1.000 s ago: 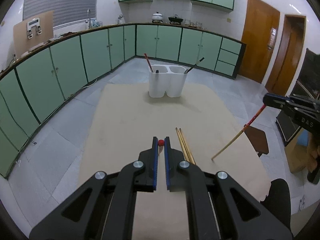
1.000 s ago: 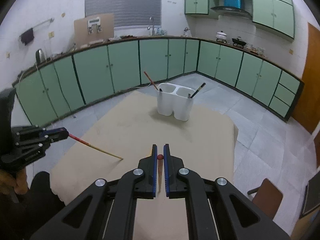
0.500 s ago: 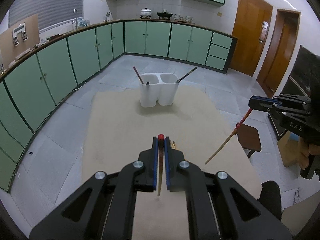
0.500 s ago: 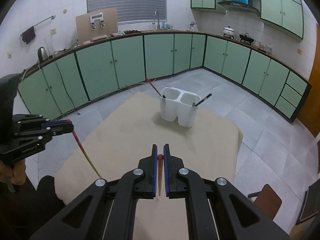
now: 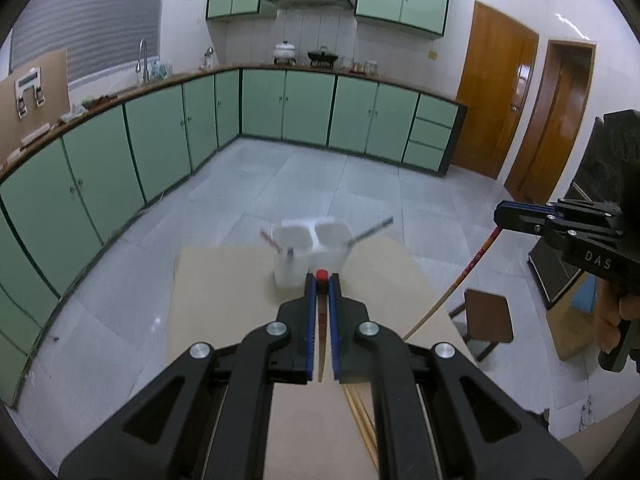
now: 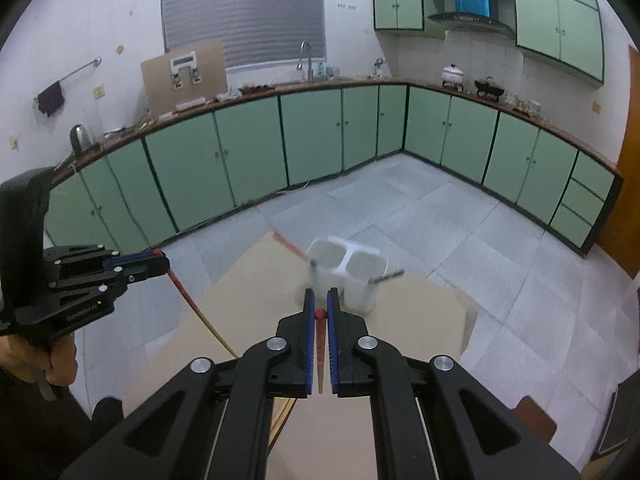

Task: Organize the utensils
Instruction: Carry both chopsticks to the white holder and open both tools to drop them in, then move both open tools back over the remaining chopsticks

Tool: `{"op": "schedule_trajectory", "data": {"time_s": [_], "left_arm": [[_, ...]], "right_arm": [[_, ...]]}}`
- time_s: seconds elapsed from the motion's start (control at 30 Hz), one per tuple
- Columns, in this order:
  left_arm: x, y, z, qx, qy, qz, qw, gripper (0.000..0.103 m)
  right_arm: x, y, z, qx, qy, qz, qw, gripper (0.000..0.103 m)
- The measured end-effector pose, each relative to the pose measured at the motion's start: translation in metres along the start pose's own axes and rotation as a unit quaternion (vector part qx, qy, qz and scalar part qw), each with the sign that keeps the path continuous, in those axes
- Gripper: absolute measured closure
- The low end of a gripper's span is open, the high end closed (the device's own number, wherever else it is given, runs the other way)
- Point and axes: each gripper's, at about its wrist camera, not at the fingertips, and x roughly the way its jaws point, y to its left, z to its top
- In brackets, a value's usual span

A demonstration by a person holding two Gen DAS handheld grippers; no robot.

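- Left wrist view: left gripper [image 5: 321, 280] clamped on a red-tipped wooden chopstick [image 5: 320, 344], held above the tan table [image 5: 224, 288]; its lower end is cut off behind the jaws.
- Right gripper [image 6: 319, 300] likewise clamped on a second red-tipped chopstick [image 6: 320, 360].
- White two-cup plastic holder [image 5: 298, 256] stands at the table's far end, motion-blurred; utensils inside indistinct.
- Loose chopsticks [image 5: 362, 420] on the table, partly hidden.

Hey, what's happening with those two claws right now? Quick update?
Left claw shut on a red-tipped chopstick. Right claw shut on another chopstick. White two-cup holder ahead on the table, path open. Spare chopsticks lie below.
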Motion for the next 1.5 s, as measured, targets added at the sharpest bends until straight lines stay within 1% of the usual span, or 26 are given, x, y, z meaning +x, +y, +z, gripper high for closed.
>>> {"op": "schedule_trajectory", "data": {"time_s": [0.2, 0.37, 0.5, 0.6, 0.7, 0.87, 0.97, 1.07, 1.13, 1.17, 1.2, 1.23, 1.3, 1.33, 1.43, 1.47, 1.5], "left_arm": [[0.022, -0.002, 0.049, 0.000, -0.029, 0.009, 0.9995, 0.098], [0.039, 0.003, 0.090, -0.007, -0.059, 0.022, 0.9980, 0.098], [0.056, 0.003, 0.117, -0.013, -0.079, 0.029, 0.9963, 0.098], [0.076, 0.006, 0.134, -0.018, -0.093, 0.035, 0.9949, 0.098], [0.101, 0.010, 0.141, -0.020, -0.097, 0.037, 0.9944, 0.098], [0.149, 0.021, 0.133, -0.023, -0.083, 0.036, 0.9957, 0.098], [0.176, 0.029, 0.119, -0.027, -0.068, 0.034, 0.9968, 0.098], [0.202, 0.039, 0.104, -0.032, -0.044, 0.035, 0.9979, 0.098], [0.215, 0.045, 0.094, -0.037, -0.027, 0.037, 0.9982, 0.096], [0.217, 0.049, 0.090, -0.038, -0.023, 0.041, 0.9982, 0.094], [0.220, 0.051, 0.086, -0.036, -0.019, 0.046, 0.9981, 0.087], [0.219, 0.054, 0.082, -0.036, -0.018, 0.049, 0.9980, 0.082], [0.212, 0.059, 0.078, -0.038, -0.018, 0.052, 0.9977, 0.079], [0.206, 0.063, 0.078, -0.041, -0.021, 0.051, 0.9976, 0.075], [0.176, 0.068, 0.075, -0.040, -0.042, 0.055, 0.9968, 0.066], [0.159, 0.070, 0.071, -0.038, -0.055, 0.059, 0.9960, 0.062], [0.148, 0.069, 0.067, -0.034, -0.064, 0.063, 0.9954, 0.055]], "right_arm": [[0.015, -0.011, 0.052, 0.002, -0.016, -0.025, 1.000, 0.097], [0.037, -0.022, 0.089, 0.021, -0.033, -0.028, 0.999, 0.097], [0.063, -0.033, 0.111, 0.026, -0.039, -0.038, 0.998, 0.097], [0.085, -0.043, 0.124, 0.032, -0.044, -0.043, 0.998, 0.097], [0.106, -0.052, 0.128, 0.036, -0.048, -0.048, 0.997, 0.097], [0.150, -0.071, 0.120, 0.045, -0.035, -0.051, 0.997, 0.097], [0.180, -0.081, 0.104, 0.051, -0.017, -0.049, 0.997, 0.097], [0.201, -0.092, 0.088, 0.060, 0.000, -0.050, 0.997, 0.097], [0.209, -0.096, 0.079, 0.066, 0.008, -0.047, 0.997, 0.095], [0.211, -0.098, 0.075, 0.067, 0.010, -0.048, 0.997, 0.090], [0.213, -0.100, 0.071, 0.069, 0.012, -0.047, 0.996, 0.088], [0.212, -0.101, 0.068, 0.072, 0.014, -0.048, 0.996, 0.086], [0.206, -0.104, 0.066, 0.075, 0.009, -0.049, 0.996, 0.084], [0.199, -0.106, 0.065, 0.078, 0.003, -0.049, 0.996, 0.082], [0.171, -0.109, 0.058, 0.089, -0.018, -0.041, 0.995, 0.081], [0.161, -0.109, 0.055, 0.088, -0.026, -0.040, 0.995, 0.081], [0.145, -0.107, 0.047, 0.084, -0.040, -0.040, 0.995, 0.080]]}}
